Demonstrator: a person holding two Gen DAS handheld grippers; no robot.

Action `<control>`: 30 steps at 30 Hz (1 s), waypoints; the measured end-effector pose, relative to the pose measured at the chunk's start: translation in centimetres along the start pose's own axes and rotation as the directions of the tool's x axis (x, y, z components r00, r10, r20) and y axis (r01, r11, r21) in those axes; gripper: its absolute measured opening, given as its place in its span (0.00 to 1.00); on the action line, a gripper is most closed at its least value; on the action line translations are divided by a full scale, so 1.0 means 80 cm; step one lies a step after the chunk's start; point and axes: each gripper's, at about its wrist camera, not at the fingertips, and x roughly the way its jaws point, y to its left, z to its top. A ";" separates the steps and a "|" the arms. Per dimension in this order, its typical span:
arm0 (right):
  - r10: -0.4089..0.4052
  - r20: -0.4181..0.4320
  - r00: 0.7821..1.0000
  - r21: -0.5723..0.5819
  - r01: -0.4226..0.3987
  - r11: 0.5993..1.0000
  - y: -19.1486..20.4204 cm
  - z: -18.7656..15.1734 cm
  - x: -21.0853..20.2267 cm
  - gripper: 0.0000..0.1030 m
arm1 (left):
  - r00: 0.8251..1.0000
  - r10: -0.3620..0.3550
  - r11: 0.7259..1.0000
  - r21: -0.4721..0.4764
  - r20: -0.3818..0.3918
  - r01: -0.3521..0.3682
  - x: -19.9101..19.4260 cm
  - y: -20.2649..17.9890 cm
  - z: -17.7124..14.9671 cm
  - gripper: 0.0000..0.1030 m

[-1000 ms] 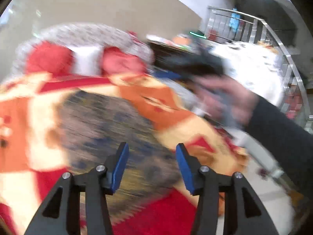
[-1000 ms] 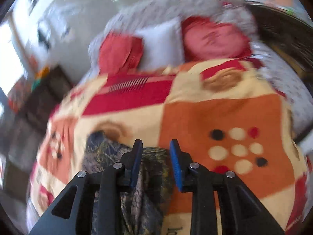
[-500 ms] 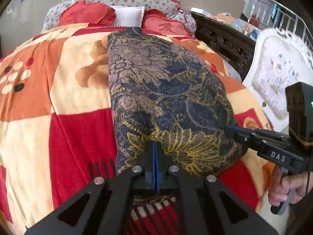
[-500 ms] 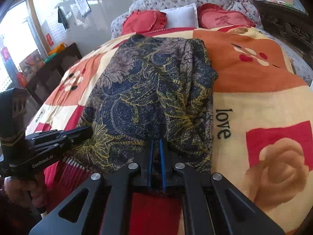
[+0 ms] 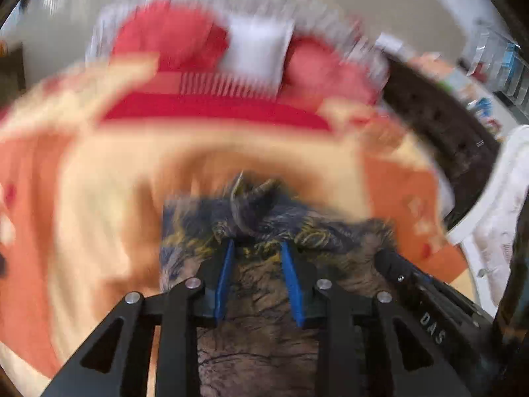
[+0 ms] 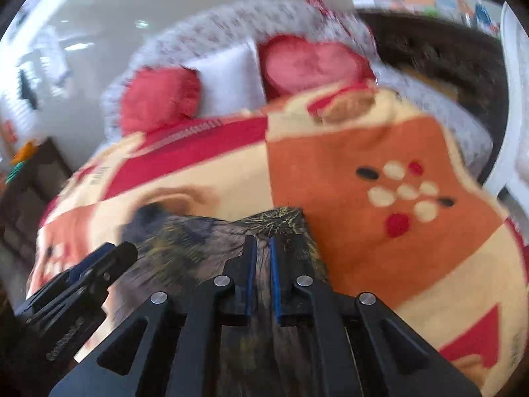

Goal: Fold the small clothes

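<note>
Patterned garment point(image 5: 264, 297), dark blue, brown and yellow, lying folded on bed blanket point(image 6: 363, 264) directly under both grippers. Left gripper point(image 5: 258, 248): blue pads parted narrowly and opening, cloth bunched just past the tips, none pinched between them. Right gripper point(image 6: 261, 244): pads nearly together, clamped on a peaked fold of the same cloth. "DAS" readable on the right tool's body in the left view. Counted further out: one garment, two red cushions point(image 6: 310, 63), one white pillow point(image 6: 228, 79), everything motion-blurred.
</note>
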 end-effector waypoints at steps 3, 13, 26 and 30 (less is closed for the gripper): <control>-0.030 -0.014 0.999 -0.049 0.030 0.998 -0.002 -0.021 0.035 0.01 | 0.998 -0.013 1.000 0.021 0.060 0.012 0.009 0.003 -0.013 0.30; 0.219 -0.052 0.974 0.136 -0.211 0.968 -0.059 -0.008 0.012 0.11 | 0.992 -0.119 0.992 0.039 0.037 0.118 -0.050 0.028 -0.015 0.53; 0.649 0.057 0.759 0.351 -0.624 0.698 -0.195 -0.068 -0.024 0.59 | 0.913 -0.404 0.909 -0.135 -0.049 0.395 -0.050 0.101 -0.087 0.87; 0.679 -0.018 0.733 0.409 -0.615 0.674 -0.185 -0.085 0.022 0.59 | 0.862 -0.497 0.865 -0.133 -0.100 0.483 -0.048 0.082 -0.081 0.87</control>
